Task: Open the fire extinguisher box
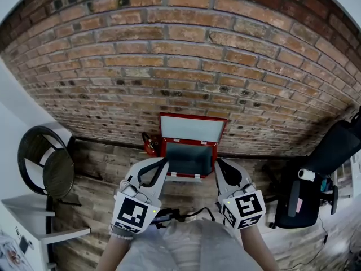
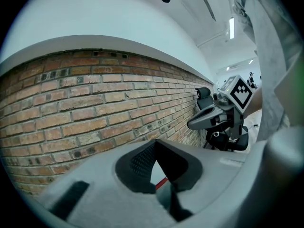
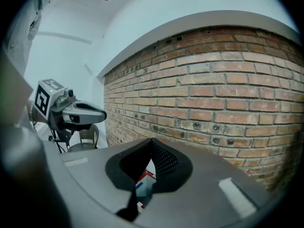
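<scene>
**Red steel box, lid up: notes on handling it**

The fire extinguisher box (image 1: 189, 158) sits on the wooden floor (image 1: 107, 168) with its back right up against the brick wall (image 1: 180, 66). Its lid (image 1: 193, 129) already stands raised over the back edge, pale inner face towards me. I'd call the opening pretty much done.

Both claws hang just in front of the box, one off each front corner, touching nothing. The left claw (image 1: 164, 161) has its jaws together at the tips with nothing between them. The right claw (image 1: 217, 162) is pinched together and empty too. Each gripper view just looks past its own closed tips at brick.

My guess on handling:
- It looks like painted sheet metal, so stiff, and probably slick under rubber pads.
- The lid alone should be light and swing on a rear hinge, while the body of the box should be heavy enough not to slide when the lid moves.
- The best place to take hold is the lid's free front lip, near the middle, pinching the thin edge. The flat panel gives the pads nothing to bite.
- I can't tell if the lid leans on the wall or balances on its hinge, so it might drop shut if bumped.

A small red extinguisher (image 1: 150, 144) stands just left of the box, so I'd avoid clipping it.
</scene>
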### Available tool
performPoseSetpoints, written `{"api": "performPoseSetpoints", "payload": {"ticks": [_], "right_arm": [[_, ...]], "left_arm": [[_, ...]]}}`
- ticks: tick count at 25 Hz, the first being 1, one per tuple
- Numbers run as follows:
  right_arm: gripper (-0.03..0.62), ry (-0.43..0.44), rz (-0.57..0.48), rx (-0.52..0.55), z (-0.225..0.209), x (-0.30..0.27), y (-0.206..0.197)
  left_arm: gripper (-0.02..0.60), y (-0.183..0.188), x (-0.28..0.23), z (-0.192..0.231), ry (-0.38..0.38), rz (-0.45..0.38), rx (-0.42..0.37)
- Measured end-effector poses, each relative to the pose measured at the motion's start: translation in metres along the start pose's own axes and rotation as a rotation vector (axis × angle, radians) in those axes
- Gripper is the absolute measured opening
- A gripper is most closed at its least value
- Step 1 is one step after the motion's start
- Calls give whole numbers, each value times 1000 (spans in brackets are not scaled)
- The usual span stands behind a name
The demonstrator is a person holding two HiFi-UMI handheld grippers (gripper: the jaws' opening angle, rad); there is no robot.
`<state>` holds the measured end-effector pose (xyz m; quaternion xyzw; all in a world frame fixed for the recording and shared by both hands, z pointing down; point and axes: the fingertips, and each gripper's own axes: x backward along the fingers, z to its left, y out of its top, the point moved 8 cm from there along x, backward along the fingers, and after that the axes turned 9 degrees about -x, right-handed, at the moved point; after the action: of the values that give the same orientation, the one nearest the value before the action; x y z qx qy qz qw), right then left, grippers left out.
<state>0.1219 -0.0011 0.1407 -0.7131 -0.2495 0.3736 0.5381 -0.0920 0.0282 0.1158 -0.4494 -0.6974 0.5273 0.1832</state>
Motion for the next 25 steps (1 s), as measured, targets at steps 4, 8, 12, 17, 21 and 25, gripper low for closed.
{"api": "performPoseSetpoints", "payload": {"ticks": [4,8,12,17,21,25], "right_arm": [[5,-14,5,12,-3,1,1],[5,-29,12,28,-5,4,2],[5,-40,18,39,-8,6,2],[5,-48,21,38,-7,7,0],[5,-41,24,39,-5,5,-1],[5,-31,31,44,-2,3,-2]], "left_arm": [[-2,-2,0,0,-10,13,-4],[-2,-2,-2,1,-11,0,4],[-2,-1,-6,0,-18,-6,5],[-2,-2,-6,0,-26,-1,-4],[-2,-2,-7,-1,-27,1,-12],[-2,-3,-6,0,-24,0,-13]]}}
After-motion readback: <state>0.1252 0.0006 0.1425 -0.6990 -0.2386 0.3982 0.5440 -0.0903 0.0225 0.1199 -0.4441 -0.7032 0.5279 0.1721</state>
